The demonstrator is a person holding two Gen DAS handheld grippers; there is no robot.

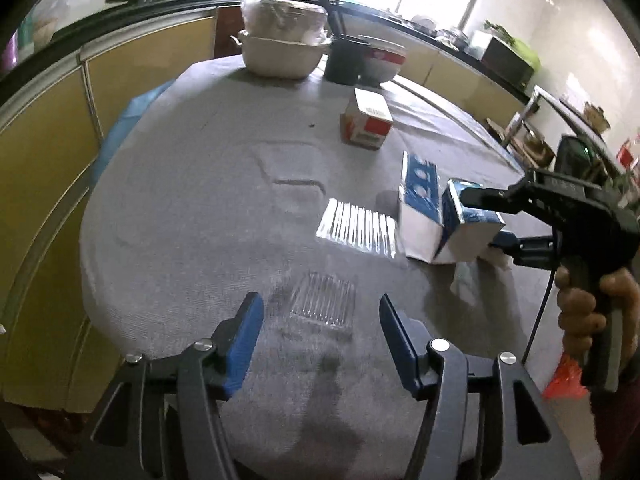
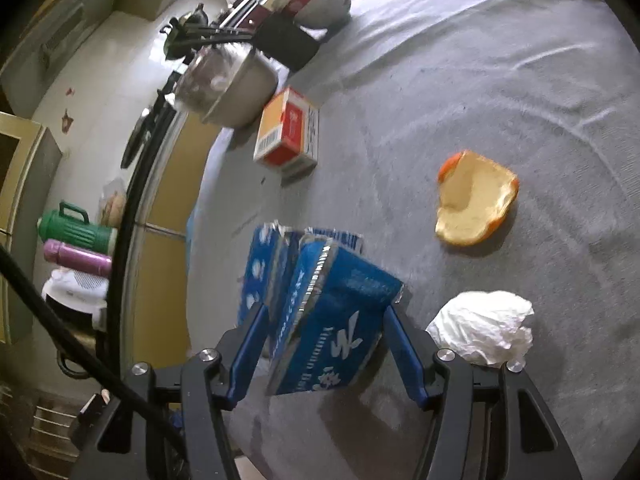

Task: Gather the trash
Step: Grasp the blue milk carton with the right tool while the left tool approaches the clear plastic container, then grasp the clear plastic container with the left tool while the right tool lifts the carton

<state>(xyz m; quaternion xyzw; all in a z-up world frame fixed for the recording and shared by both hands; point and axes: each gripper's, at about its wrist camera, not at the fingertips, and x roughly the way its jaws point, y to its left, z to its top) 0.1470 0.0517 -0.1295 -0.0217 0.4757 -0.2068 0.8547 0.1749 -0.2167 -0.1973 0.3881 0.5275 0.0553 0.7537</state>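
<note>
In the left wrist view the left gripper (image 1: pixel 320 336) spreads its jaws wide and empty over a clear plastic tray (image 1: pixel 324 304) on the grey table (image 1: pixel 180 208), while in the right wrist view the right gripper (image 2: pixel 324 344) clamps its jaws on a blue carton (image 2: pixel 336 320) at lower centre, crumpled tissue (image 2: pixel 484 330) just right, orange peel (image 2: pixel 476 204) above

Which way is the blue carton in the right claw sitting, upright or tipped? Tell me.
Tipped. The blue carton leans, lifted at an angle between the right claw fingers, beside a second carton on the table.
</note>
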